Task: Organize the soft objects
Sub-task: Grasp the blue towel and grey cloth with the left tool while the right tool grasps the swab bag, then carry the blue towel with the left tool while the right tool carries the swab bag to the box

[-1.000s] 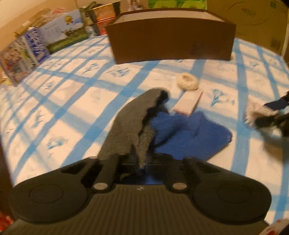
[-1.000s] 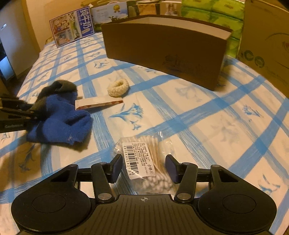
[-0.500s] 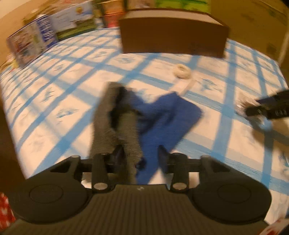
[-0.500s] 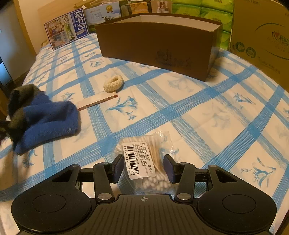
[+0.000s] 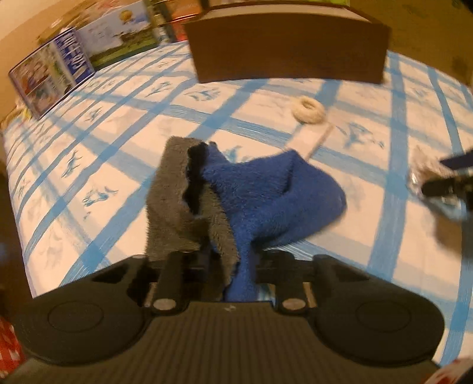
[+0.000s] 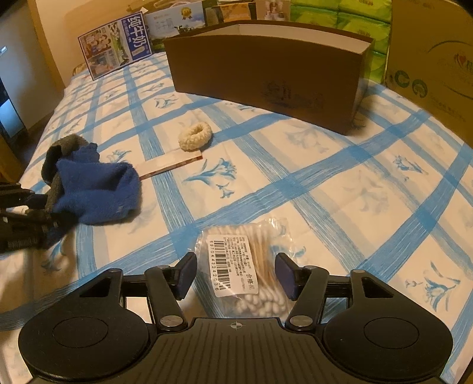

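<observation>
A fuzzy blue and grey sock [image 5: 266, 192] lies bunched on the blue-checked bedsheet [image 5: 103, 165]. Its near end runs down between the fingers of my left gripper [image 5: 229, 265], whose jaws are closing and pinch it. The right wrist view shows the same sock [image 6: 97, 192] at the left, with the left gripper [image 6: 26, 218] at its edge. My right gripper [image 6: 235, 276] straddles a clear bag of cotton swabs [image 6: 245, 260]. Its jaws are opening, and the pads stand just off the bag. A cream knitted scrunchie [image 6: 195, 136] lies farther back.
An open brown cardboard box [image 6: 266, 71] stands at the back of the bed. A narrow paper card [image 6: 168, 164] lies between the sock and the scrunchie. Printed cartons [image 6: 115, 48] and green tissue packs [image 6: 363, 17] line the far edge, with a big carton [image 6: 434, 59] at right.
My left gripper opened around the sock and has closed on it again; the sock shifted and bunched up. The right jaws have widened a little around the swab bag.
</observation>
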